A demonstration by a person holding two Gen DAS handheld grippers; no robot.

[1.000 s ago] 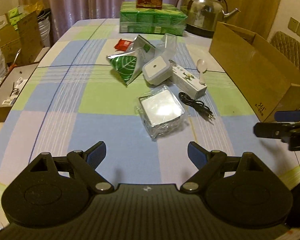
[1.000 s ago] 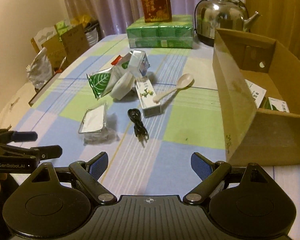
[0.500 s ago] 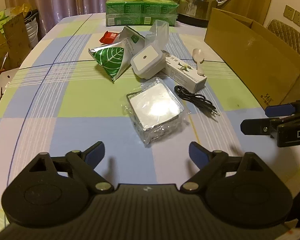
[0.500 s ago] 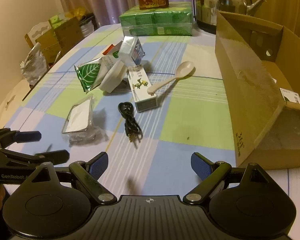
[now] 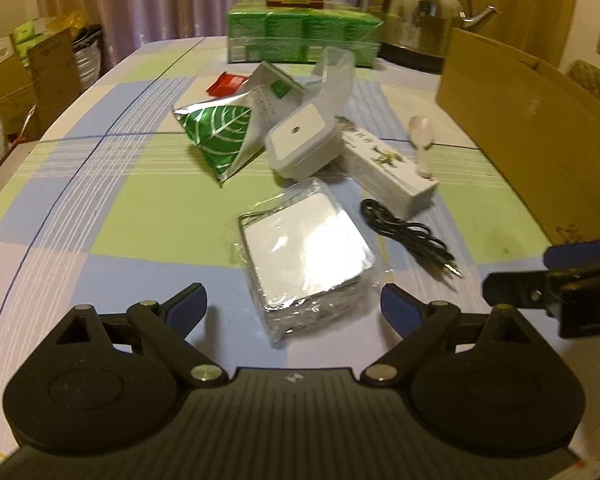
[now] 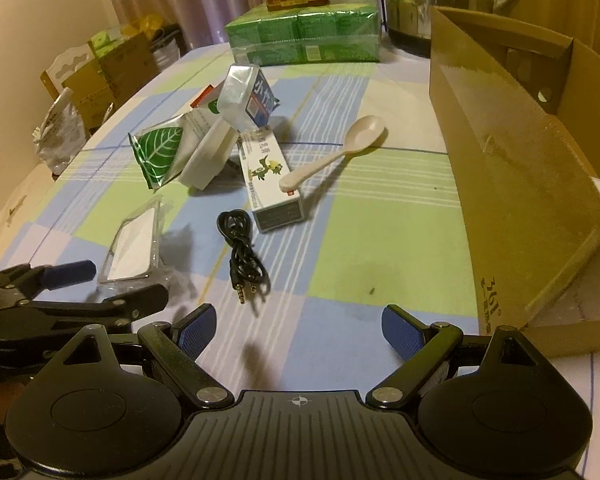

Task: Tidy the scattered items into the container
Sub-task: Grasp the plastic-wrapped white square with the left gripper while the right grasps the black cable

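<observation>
- Your left tongs (image 5: 294, 308) are spread wide and hold nothing; they hover low over the checked tabletop (image 5: 132, 232), with the plastic-wrapped white square pack (image 5: 306, 248) lying just ahead between the fingertips.
- Your right tongs (image 6: 298, 326) are also wide apart and empty, near the coiled black cable (image 6: 242, 250).
- The cardboard box (image 6: 512, 168) stands open at the right edge of the tabletop.
- Still scattered: the green leaf pouch (image 5: 220, 136), white square device (image 5: 300, 142), long carton (image 6: 270, 182) and pale spoon (image 6: 336, 152), whose handle rests on the carton.
</observation>
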